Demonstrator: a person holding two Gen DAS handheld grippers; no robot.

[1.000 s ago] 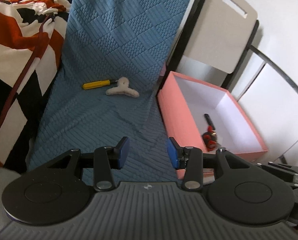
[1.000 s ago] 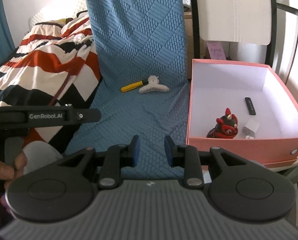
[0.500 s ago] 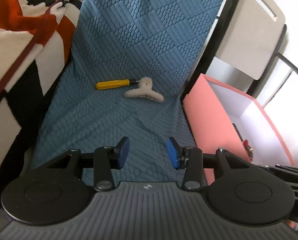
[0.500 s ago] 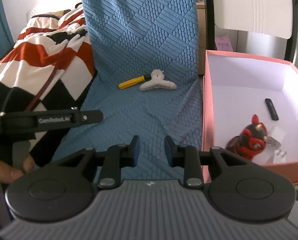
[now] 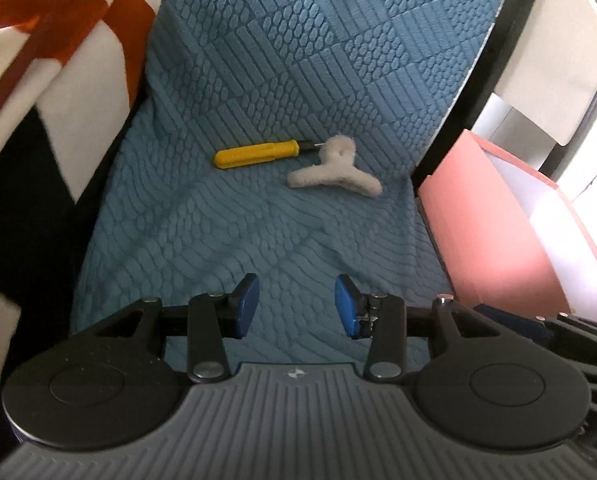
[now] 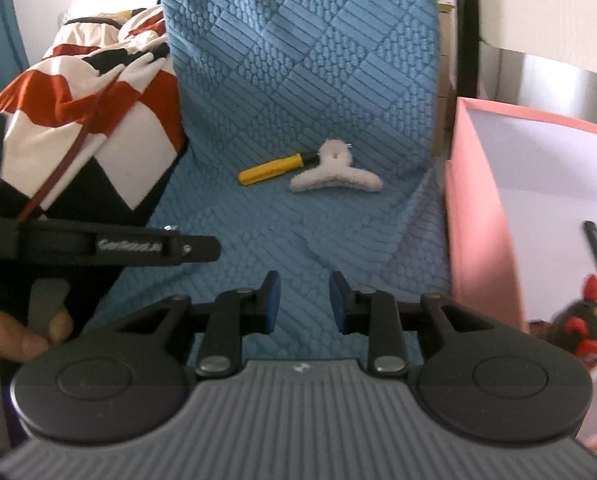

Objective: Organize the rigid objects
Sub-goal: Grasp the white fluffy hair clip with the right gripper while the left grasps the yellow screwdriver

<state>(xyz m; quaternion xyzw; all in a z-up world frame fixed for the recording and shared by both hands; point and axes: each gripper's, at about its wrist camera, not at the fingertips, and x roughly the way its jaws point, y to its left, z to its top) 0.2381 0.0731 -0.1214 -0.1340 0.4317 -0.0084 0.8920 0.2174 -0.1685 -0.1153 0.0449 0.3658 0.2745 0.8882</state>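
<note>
Screwdriver [image 5: 256, 154] and fuzzy hair claw [image 5: 334, 170] on blue seat cover [image 5: 226, 240], pink box [image 5: 494, 240] at right.
Both lie ahead of left gripper [image 5: 296, 306] and right gripper [image 6: 304, 302]; jaws apart, empty. Screwdriver's long axis runs left-right, tip touching claw. Neither gripper clearly nearer.
</note>
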